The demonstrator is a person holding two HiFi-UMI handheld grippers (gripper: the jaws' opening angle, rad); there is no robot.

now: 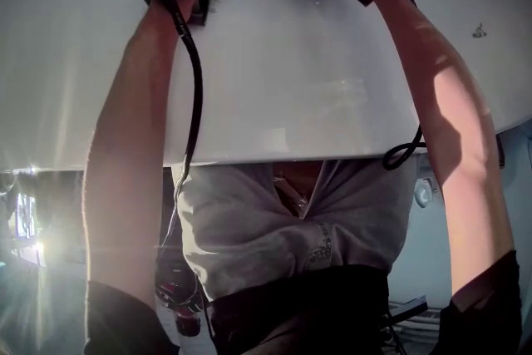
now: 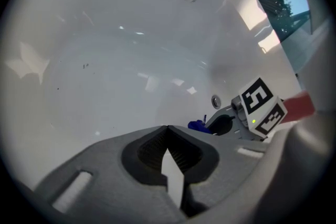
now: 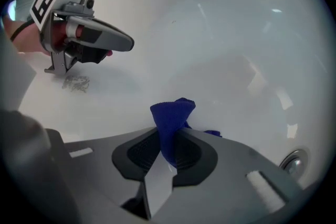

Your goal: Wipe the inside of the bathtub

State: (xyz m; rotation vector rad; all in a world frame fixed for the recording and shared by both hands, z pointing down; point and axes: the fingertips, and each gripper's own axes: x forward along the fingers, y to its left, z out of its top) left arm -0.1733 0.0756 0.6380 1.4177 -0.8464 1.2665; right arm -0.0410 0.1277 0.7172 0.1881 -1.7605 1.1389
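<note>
**Right claw [image 3: 167, 140] clamped on blue cloth [image 3: 172, 115]; left claw [image 2: 168, 136] closed, empty.**
Cloth tuft near the drain [image 3: 293, 161], inside the white bathtub [image 3: 220, 34]; left claw farther from the drain. Risk: shallow pinch, so drag on the enamel could pull the cloth free.

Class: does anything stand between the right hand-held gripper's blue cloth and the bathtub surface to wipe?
Nothing visible does. The right hand-held gripper holds the blue cloth, bare bathtub wall straight ahead; the left hand-held gripper sits aside.
</note>
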